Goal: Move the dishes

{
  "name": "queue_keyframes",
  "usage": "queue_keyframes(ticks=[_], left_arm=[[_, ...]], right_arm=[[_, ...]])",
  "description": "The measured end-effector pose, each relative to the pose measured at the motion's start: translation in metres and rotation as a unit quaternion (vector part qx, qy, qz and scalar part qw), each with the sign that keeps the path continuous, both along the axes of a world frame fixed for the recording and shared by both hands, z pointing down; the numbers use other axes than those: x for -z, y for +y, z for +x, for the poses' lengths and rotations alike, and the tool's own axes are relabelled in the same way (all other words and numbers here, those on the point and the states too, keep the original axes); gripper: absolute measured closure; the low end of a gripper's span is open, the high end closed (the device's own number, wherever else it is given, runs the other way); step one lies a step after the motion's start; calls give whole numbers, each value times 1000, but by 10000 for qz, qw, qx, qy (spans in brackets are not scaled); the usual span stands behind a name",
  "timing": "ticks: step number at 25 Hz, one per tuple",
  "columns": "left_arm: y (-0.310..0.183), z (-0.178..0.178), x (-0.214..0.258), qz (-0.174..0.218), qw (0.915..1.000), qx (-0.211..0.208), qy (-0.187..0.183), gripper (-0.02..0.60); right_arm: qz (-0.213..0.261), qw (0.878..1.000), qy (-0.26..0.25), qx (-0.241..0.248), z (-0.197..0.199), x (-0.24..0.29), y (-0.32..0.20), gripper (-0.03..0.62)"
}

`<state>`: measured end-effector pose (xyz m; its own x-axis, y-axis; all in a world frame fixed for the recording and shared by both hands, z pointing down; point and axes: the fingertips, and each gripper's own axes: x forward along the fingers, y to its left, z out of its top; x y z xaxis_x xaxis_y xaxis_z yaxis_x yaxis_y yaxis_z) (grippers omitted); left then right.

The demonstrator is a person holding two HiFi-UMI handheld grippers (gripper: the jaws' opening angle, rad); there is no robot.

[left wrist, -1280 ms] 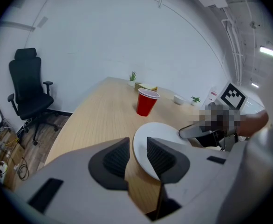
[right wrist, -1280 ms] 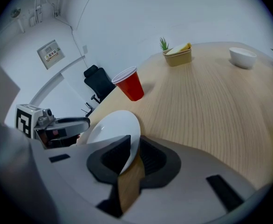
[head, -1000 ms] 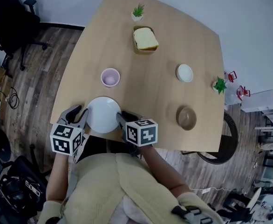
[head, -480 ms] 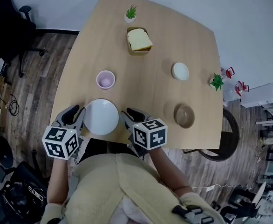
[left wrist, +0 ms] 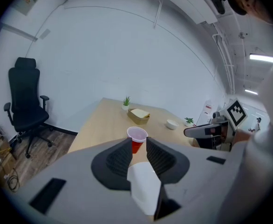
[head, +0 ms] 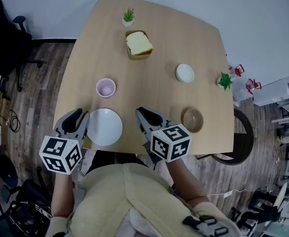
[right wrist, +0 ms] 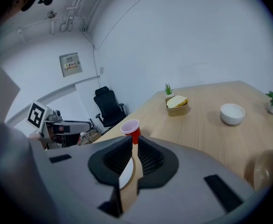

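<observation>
Your left claw (head: 79, 121) is low, by the near edge of the table (head: 159, 98). It points ahead and a little down, with its marker cube toward you. Its jaws are clamped on the left rim of the white plate (head: 105, 127), so the plate sticks out to this claw's right. The plate is round, so it has no long side. It lies about flat with its hollow face up. The pink cup (head: 105, 88) is ahead of this claw and a bit right, well apart. Your right claw (head: 144, 116) is right of the plate and not touching it. It points ahead, a little down, and leans left. Its jaws have just been closing, so only a thin gap is left and they pinch nothing. The brown bowl (head: 192, 120) is near this claw's right side.
</observation>
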<state>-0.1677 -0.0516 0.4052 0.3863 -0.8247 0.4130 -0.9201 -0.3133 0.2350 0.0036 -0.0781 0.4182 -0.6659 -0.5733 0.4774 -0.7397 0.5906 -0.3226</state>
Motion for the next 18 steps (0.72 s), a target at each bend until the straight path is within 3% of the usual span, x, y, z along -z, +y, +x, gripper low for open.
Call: queue_keyframes(ticks=[6, 18], left_arm=[[-7, 9, 23, 295, 9995, -61, -129, 500], [-12, 30, 34, 371, 9990, -228, -113, 506]], right_arm=[[258, 9994, -212, 70, 6, 22, 4, 573], [572, 9977, -244, -256, 21, 40, 7, 580]])
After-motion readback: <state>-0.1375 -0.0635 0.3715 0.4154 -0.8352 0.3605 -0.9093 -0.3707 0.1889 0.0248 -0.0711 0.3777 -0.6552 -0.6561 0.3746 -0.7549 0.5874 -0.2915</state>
